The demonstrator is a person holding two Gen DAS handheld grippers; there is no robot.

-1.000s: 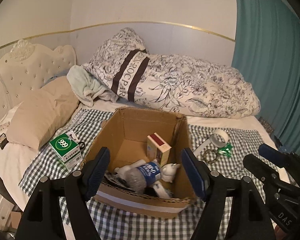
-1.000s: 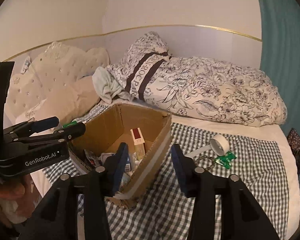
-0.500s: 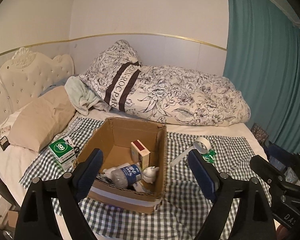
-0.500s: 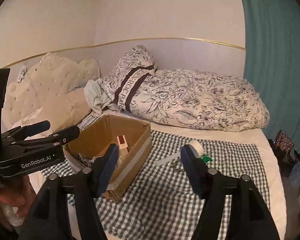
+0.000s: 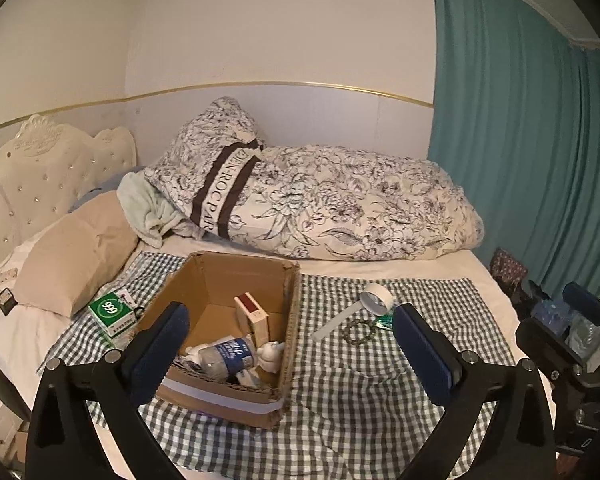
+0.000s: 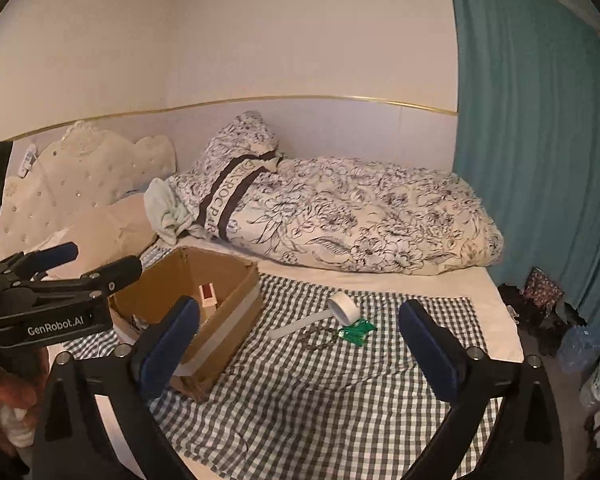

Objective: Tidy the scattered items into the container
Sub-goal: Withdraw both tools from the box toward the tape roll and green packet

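We hold the left gripper (image 5: 290,350) and right gripper (image 6: 298,344) above the bed, jaws opening, nothing between them. The cardboard box (image 5: 288,316) sits at 7 o'clock in the right view; tape roll (image 6: 343,306), bracelet (image 6: 318,338) and green packet (image 6: 356,330) lie at 6 o'clock.

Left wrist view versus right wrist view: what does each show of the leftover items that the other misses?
Only the left wrist view shows the green box marked 999 on the cloth left of the cardboard box, plus the bottle and white figurine inside it. Only the right wrist view shows the green packet in full, and the left tongs from the side. Both show the tape roll, the bead bracelet, the red-topped carton in the box, and both tongs empty, jaws opening.
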